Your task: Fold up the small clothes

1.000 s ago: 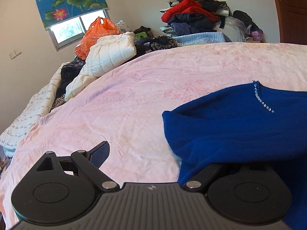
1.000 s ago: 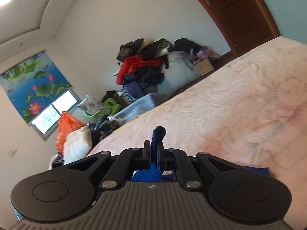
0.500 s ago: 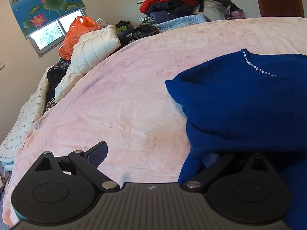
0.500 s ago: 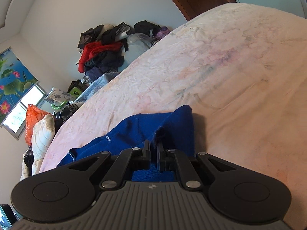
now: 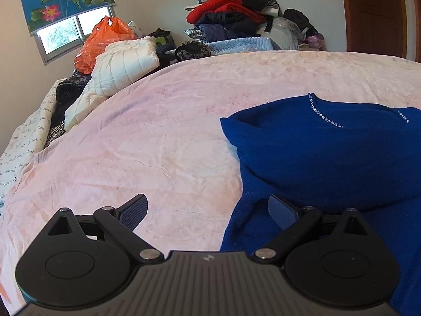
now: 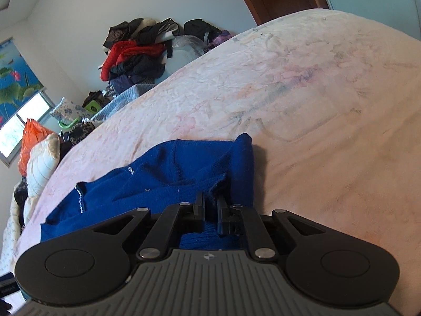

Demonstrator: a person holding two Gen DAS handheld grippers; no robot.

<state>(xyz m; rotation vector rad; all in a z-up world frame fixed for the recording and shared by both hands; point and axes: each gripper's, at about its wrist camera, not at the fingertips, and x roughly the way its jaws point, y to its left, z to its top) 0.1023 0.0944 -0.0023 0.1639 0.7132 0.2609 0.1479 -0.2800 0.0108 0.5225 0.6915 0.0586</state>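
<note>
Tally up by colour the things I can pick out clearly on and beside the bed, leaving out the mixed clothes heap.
Blue: 1, the blue sweater on the pink bedspread
Orange: 1, the orange plastic bag
White: 1, the white quilted jacket
Total: 3

Blue sweater [image 5: 329, 152] cut off at right edge
</note>
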